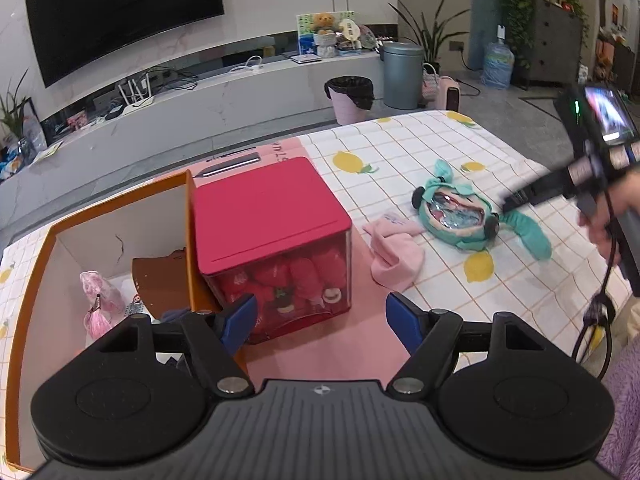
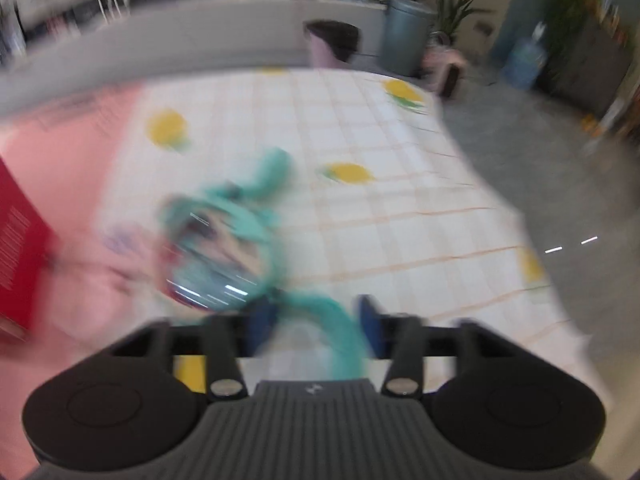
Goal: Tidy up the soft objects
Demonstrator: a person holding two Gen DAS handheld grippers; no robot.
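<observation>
On the table (image 1: 440, 152), the plush (image 1: 456, 216) lies right of the cloth (image 1: 394, 260), the lidded box (image 1: 272, 236) further left.

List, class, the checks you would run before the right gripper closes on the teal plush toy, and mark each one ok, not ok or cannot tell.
1. Right gripper open: ok, jaws stand apart.
2. Part of the teal plush toy lies between its fingers: ok, a teal limb sits in the gap in the right wrist view.
3. View sharp enough to judge contact: not ok, the right wrist view is blurred.
4. Pink cloth clear of the grasp: cannot tell; it lies right beside the toy.
5. Left gripper free: ok, open and holding nothing.
6. Orange box has room: ok, bare floor shows.
</observation>
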